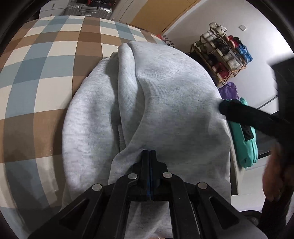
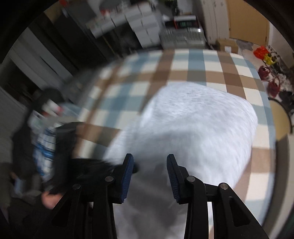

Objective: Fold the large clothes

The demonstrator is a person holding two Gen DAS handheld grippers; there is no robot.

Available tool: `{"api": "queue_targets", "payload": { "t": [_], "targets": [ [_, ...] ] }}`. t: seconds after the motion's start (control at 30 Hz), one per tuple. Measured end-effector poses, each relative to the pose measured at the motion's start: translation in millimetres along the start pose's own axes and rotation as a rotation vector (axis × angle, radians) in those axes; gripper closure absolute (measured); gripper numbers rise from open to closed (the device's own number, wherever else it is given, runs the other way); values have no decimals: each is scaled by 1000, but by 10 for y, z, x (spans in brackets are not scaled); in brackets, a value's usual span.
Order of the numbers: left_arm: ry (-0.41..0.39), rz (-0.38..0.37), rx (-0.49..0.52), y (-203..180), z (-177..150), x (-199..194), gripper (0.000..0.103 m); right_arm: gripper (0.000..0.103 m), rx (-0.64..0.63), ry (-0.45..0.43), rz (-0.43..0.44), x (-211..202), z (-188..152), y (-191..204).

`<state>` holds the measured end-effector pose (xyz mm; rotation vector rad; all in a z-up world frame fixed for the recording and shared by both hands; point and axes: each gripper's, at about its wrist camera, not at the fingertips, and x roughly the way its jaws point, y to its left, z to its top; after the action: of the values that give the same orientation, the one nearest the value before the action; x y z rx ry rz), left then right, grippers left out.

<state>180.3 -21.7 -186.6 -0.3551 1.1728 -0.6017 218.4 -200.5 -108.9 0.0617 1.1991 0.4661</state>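
Sweatshirt on checked bed

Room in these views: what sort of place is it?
Probably a lived-in home room: a shoe rack by the wall, a suitcase, and a grey garment on a checked cloth.

The right gripper pointed down over a light grey garment, its jaws standing apart with only blurred fabric below them. The garment lay on a checked brown, blue and cream tabletop. The whole view was motion-blurred.
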Motion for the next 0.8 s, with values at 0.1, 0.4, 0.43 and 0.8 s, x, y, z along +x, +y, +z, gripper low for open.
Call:
{"api": "queue_targets", "payload": {
  "t": [0.1,0.4,0.43,0.8],
  "targets": [
    [-1,-29,-24,42,-49,-62,103,72,-48,150,-106,530,253,18],
    [20,-38,-48,103,37,12,103,78,8,252,-129,922,101,-199],
    [21,-56,-54,119,36,9,103,78,14,230,-120,844,82,-207],
    [-27,-92,-6,-52,-50,-280,103,78,-9,172,210,-414,-1263,-152]
  ]
}}
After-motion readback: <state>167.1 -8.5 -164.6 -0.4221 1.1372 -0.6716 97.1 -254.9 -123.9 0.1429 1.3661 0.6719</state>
